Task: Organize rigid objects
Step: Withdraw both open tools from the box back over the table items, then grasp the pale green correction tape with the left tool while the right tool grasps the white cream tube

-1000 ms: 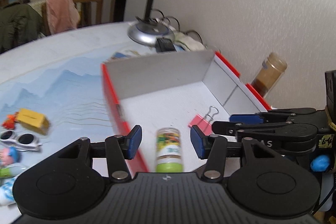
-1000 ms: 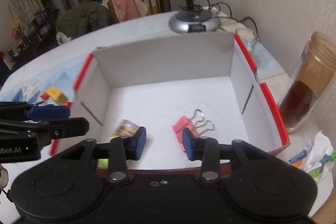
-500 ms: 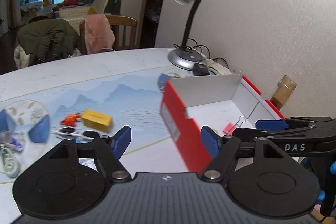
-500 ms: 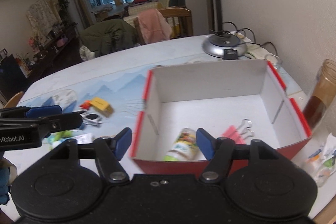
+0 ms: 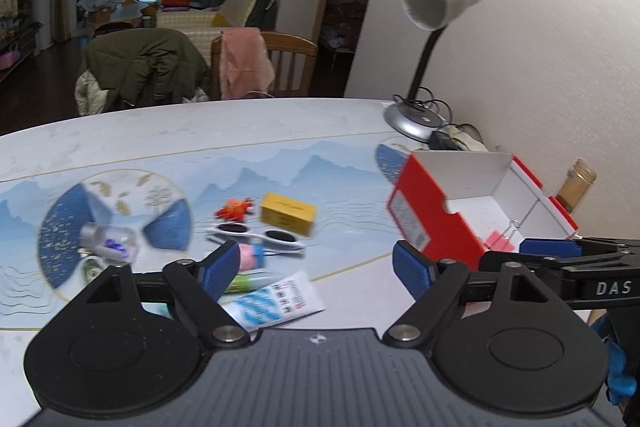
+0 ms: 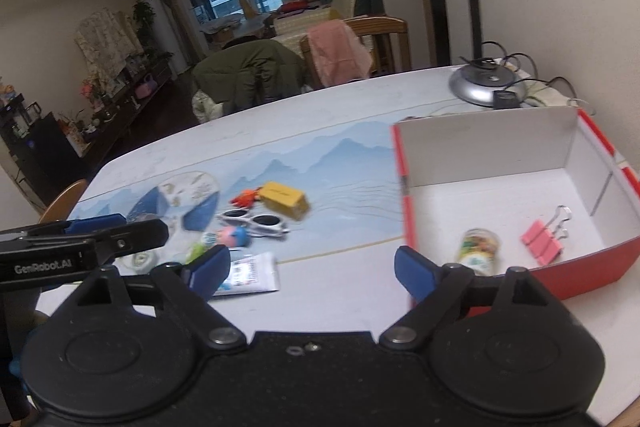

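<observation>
Both grippers, left [image 5: 312, 267] & right [image 6: 312, 265], jaws just opened wide, nothing between; bottle [image 6: 479, 251] & binder clip [image 6: 542, 242] already in red box [image 6: 592, 269] by table's wall edge, loose items near sunglasses [image 6: 256, 222] prob next

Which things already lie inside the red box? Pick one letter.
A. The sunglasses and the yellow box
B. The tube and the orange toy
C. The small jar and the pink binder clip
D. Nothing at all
C: the right wrist view shows the small jar and the pink binder clip on the white floor of the red box.
</observation>
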### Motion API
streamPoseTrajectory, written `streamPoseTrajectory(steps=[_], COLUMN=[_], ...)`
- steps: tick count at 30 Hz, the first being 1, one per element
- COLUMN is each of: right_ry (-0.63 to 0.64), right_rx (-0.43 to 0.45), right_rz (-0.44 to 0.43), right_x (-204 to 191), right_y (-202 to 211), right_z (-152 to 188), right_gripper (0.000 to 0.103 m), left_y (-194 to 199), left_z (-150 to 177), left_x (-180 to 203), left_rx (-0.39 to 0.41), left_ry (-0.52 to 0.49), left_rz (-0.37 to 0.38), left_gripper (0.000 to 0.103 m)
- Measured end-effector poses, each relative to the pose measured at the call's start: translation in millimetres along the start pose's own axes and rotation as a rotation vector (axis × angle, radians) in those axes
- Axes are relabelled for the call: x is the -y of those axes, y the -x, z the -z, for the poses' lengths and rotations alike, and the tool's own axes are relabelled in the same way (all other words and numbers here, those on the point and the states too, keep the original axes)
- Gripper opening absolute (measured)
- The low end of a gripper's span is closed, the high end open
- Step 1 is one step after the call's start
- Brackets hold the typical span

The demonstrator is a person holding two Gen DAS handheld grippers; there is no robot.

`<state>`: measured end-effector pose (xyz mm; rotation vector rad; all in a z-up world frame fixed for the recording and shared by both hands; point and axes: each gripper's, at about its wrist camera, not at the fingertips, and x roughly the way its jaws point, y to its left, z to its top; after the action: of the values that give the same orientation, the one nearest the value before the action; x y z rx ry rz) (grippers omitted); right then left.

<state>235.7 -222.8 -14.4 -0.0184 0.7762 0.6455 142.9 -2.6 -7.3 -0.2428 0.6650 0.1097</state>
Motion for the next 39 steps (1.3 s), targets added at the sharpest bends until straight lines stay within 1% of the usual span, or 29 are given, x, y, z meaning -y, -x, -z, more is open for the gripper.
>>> streamPoseTrajectory(steps=[3, 4, 5, 7, 9, 12, 17, 26, 29, 33, 39], right_ry=[0.006, 0.008, 0.009, 0.01, 0.012, 0.018, 0.034, 0.053, 0.057, 0.061, 0.108], right_rx=[0.005, 0.006, 0.006, 0.004, 0.0, -0.013, -0.046, -0.098, -0.112, -0.144, -0.193], right_rz=[-0.006, -0.006, -0.006, 0.002, 0.007, 0.02, 0.041, 0.09, 0.107, 0.124, 0.155], right_x=[-16.0, -20.5, -24.6, -32.4, -39.3, -50.8, -69.3, -91.6, -97.8, -105.0, -119.9], right_y=[-4.0, -5.9, -7.7, -11.8, -16.4, -25.5, -43.6, -83.9, -101.2, -126.1, -162.2], right_z=[2.1, 2.6, 3.4, 5.3, 7.7, 10.3, 13.5, 14.1, 13.3, 15.4, 19.3], right_gripper=[0.093, 0.093, 0.094, 0.096, 0.096, 0.098, 0.098, 0.098, 0.098, 0.098, 0.098], left_y=[6.1, 7.6, 8.9, 10.7, 10.8, 7.2, -1.5, -33.6, -47.4, -65.3, -88.5], left_z=[3.3, 4.1, 5.2, 7.3, 9.7, 14.3, 24.4, 39.5, 44.5, 47.5, 50.7], left_x=[-18.6, -25.0, -31.6, -44.3, -57.6, -78.4, -116.7, -176.5, -188.1, -197.2, -210.4], left_rx=[0.009, 0.013, 0.018, 0.026, 0.025, 0.007, -0.004, -0.052, -0.07, -0.097, -0.126], left_ry=[-0.009, -0.007, -0.004, 0.006, 0.015, 0.038, 0.104, 0.226, 0.221, 0.217, 0.232], left_rz=[-0.019, -0.024, -0.027, -0.035, -0.042, -0.071, -0.125, -0.233, -0.264, -0.263, -0.299], left_gripper=[0.088, 0.092, 0.099, 0.103, 0.103, 0.103, 0.103, 0.103, 0.103, 0.103, 0.103])
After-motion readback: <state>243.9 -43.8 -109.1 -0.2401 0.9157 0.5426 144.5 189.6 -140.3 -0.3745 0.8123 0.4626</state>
